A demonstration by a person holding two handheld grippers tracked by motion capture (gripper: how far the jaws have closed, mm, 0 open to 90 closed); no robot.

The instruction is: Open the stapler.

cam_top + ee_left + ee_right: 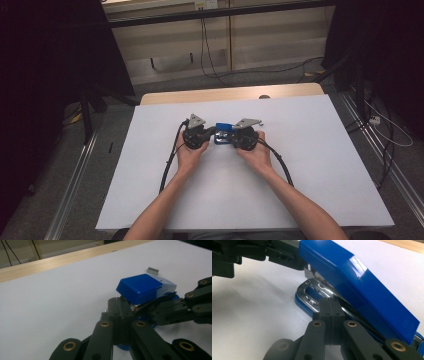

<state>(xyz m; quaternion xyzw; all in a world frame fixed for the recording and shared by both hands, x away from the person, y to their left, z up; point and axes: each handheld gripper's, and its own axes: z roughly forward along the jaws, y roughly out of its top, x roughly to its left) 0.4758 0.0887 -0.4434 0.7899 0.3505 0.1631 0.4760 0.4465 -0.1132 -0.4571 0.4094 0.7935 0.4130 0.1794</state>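
A blue stapler [223,127] lies at the middle of the white table [310,170], its blue top [140,287] tilted up off the chrome base [308,293]. My left gripper [213,131] is shut, jaws pressed together with nothing between them, and its tips [120,305] sit under one end of the raised top. My right gripper [232,136] comes from the other side, also shut and empty, with its tips [331,306] pushed into the gap between top and base. In the right gripper view the left gripper [298,261] touches the stapler's [367,290] far end.
A small strip of staples [152,270] lies on the table beyond the stapler. A wooden edge [225,94] borders the table's far side. Cables trail from both grippers toward the person. Dark stands and floor cables surround the table.
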